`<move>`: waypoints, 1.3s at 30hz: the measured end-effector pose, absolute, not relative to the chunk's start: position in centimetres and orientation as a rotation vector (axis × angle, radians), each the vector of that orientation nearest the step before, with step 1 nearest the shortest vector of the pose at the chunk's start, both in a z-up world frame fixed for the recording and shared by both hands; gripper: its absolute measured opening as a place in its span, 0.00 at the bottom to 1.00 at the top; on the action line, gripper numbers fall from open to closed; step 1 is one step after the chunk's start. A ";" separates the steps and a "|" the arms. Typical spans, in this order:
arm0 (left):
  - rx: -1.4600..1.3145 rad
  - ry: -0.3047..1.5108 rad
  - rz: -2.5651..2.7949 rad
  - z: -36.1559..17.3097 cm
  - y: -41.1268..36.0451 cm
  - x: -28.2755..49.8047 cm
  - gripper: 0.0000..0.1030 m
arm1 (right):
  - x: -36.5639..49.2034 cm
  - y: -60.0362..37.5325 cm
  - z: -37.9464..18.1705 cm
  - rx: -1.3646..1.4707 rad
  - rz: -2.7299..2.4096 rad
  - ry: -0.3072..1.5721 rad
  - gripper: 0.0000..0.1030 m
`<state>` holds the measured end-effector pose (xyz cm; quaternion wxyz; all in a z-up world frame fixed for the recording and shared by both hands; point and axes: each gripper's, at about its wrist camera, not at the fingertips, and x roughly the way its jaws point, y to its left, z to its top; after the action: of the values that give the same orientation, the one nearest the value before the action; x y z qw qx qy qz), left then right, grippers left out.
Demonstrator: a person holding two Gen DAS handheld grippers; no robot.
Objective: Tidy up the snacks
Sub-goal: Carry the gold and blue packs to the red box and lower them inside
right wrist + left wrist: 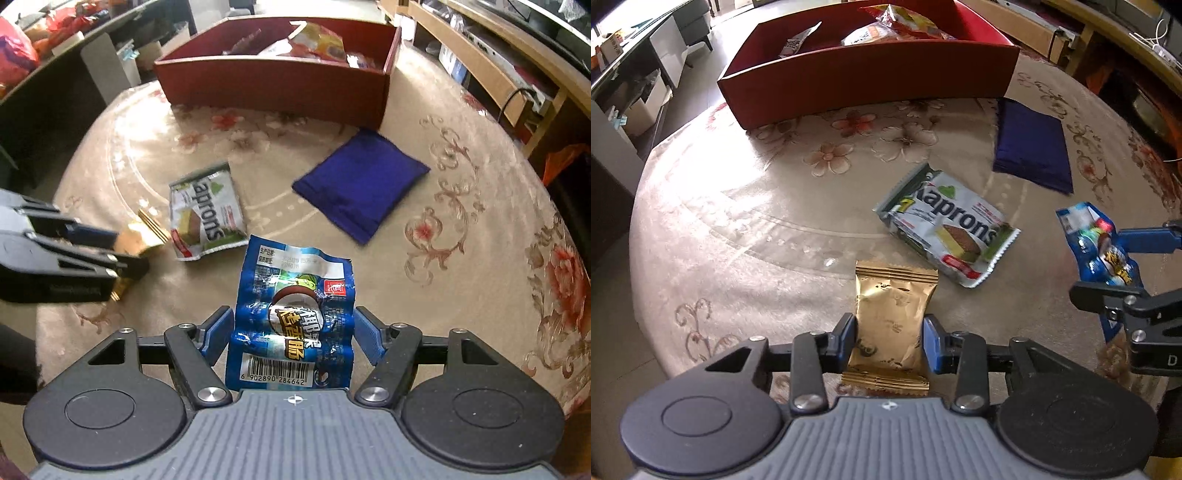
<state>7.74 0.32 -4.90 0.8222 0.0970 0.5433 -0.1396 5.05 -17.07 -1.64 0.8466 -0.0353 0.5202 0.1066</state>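
Gold packet (892,321) sits clamped between the left gripper's (889,341) blue pads, its crimped end pointing forward over the table (738,236); the right gripper (293,338) has its pads closed against the sides of a blue sausage pack (293,314), barcode end nearest the camera; in the right view the left gripper (123,254) shows at the left edge with the gold packet (142,236) in its grip; in the left view the right gripper (1108,266) shows at the right edge with the blue pack (1097,243); a wafer pack (945,225) lies flat on the floral cloth between the two grippers, apart from both; a dark blue pouch (360,184) lies nearer the red box (273,83), just short of its corner; the box stands at the far side of the table with several snacks (317,40) inside.
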 end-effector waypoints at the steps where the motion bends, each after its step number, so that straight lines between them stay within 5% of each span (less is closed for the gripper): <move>1: 0.195 1.157 -0.296 -4.8 0.3 7.6 0.37 | 5.0 -17.0 -1.5 -0.078 0.225 1.093 0.74; 39: 0.102 0.977 -0.234 0.3 -1.2 8.7 0.37 | 8.0 -16.9 1.4 -0.057 0.179 0.966 0.73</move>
<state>8.74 -1.16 0.30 0.8753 0.0487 0.4679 -0.1123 8.04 -16.92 1.39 0.8814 -0.0272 0.4636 0.0858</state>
